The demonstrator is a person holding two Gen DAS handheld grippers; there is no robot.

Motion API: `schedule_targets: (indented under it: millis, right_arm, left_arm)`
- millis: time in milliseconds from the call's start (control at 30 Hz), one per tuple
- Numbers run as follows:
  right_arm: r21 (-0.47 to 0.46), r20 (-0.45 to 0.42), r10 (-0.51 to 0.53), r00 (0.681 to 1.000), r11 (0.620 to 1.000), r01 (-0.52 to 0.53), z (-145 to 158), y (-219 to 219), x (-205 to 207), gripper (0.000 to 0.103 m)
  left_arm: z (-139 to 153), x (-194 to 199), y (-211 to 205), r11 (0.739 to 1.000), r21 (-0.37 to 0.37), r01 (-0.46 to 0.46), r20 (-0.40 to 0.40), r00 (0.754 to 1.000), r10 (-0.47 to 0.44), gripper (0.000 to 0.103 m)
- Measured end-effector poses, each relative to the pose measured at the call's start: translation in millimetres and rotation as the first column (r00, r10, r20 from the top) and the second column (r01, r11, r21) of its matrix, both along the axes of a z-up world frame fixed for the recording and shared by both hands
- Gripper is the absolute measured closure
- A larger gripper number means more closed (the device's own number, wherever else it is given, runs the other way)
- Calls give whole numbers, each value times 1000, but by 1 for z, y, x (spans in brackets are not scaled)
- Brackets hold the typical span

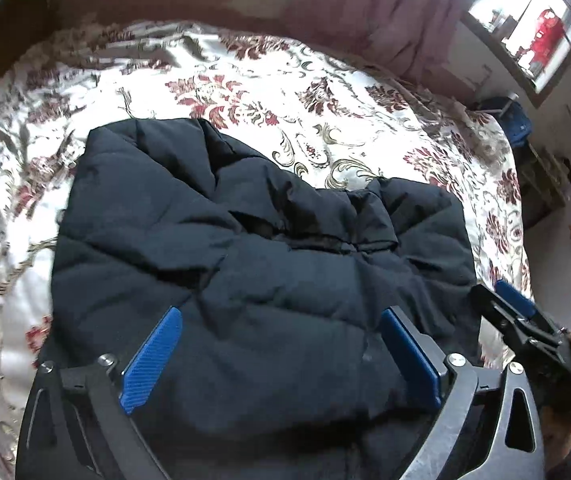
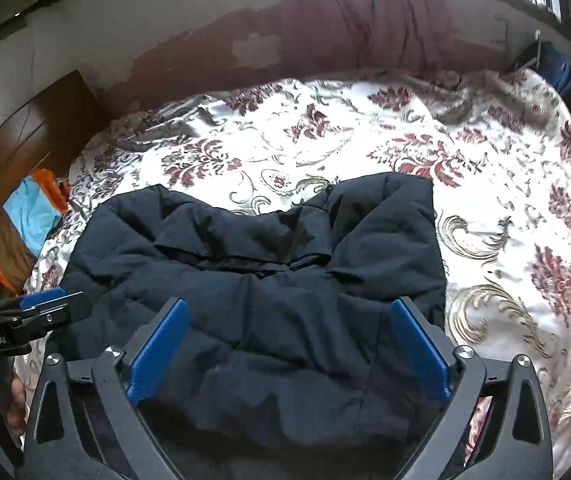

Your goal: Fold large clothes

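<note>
A dark navy puffer jacket (image 1: 245, 260) lies folded into a bulky rectangle on the floral bedspread (image 1: 245, 80); it also shows in the right wrist view (image 2: 285, 280). My left gripper (image 1: 281, 320) is open and hovers over the jacket's near part, its blue pads wide apart and holding nothing. My right gripper (image 2: 289, 312) is open over the jacket's near edge, also empty. The right gripper appears at the right edge of the left wrist view (image 1: 525, 320). The left gripper appears at the left edge of the right wrist view (image 2: 37, 308).
The bed fills both views, with a wooden headboard (image 2: 25, 140) and orange and light-blue clothes (image 2: 33, 212) at the left. A pink curtain (image 2: 365, 12) and windows stand behind. A blue bag (image 1: 509, 120) and shelves sit past the bed's right side.
</note>
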State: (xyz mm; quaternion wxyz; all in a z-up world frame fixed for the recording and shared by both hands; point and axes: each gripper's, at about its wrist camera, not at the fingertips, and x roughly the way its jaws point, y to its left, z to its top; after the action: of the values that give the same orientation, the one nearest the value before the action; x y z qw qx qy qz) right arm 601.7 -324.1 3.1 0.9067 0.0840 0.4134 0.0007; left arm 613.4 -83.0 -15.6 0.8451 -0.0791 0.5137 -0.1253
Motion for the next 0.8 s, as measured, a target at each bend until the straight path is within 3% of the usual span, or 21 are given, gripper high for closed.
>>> schedule_targets:
  millis: [333, 800]
  right_arm:
    - [-99, 55, -4, 998, 995, 9, 23, 25, -94, 2]
    - [-98, 16, -95, 995, 991, 96, 27, 39, -198, 2]
  left_arm:
    - [11, -64, 21, 999, 25, -25, 59, 998, 24, 1]
    - [7, -153, 55, 997, 83, 4, -7, 1000, -4, 1]
